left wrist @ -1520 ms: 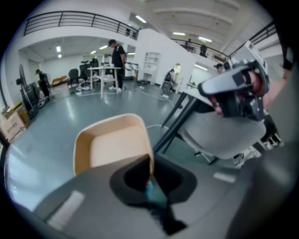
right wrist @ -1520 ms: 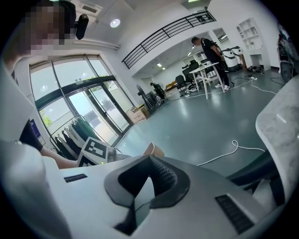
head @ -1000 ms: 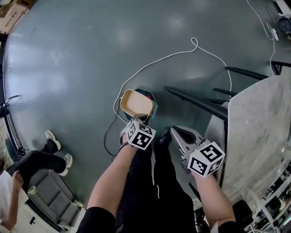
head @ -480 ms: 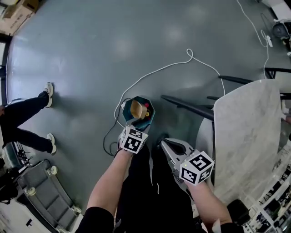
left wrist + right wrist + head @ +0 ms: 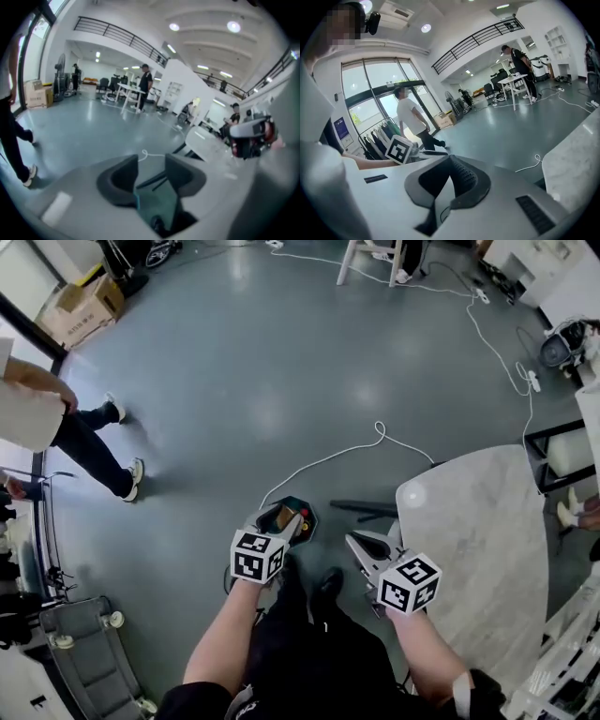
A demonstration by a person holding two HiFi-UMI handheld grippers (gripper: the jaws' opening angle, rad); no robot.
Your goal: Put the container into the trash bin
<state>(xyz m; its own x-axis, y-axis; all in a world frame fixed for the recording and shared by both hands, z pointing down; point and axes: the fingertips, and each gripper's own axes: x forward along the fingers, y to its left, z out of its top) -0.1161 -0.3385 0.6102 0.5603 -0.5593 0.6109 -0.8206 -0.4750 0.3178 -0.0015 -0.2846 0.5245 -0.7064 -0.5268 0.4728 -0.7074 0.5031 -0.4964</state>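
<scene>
In the head view the teal trash bin stands on the grey floor just ahead of my feet. The tan container lies tilted inside it, beside small red and yellow things. My left gripper hangs above the bin's near rim; its jaws are closing with nothing between them. In the left gripper view the left gripper shows a clear gap, and a teal patch of the trash bin lies low between the jaws. My right gripper hovers right of the bin, jaws together and empty; the right gripper view shows the right gripper with tips meeting.
A marble-topped table stands at the right, with black legs reaching toward the bin. A white cable loops across the floor behind it. A person stands at the left, near a cardboard box. A grey cart sits lower left.
The left gripper has let go of the container, which now lies in the bin. Both grippers have risen well above the bin, and more of the room shows.
</scene>
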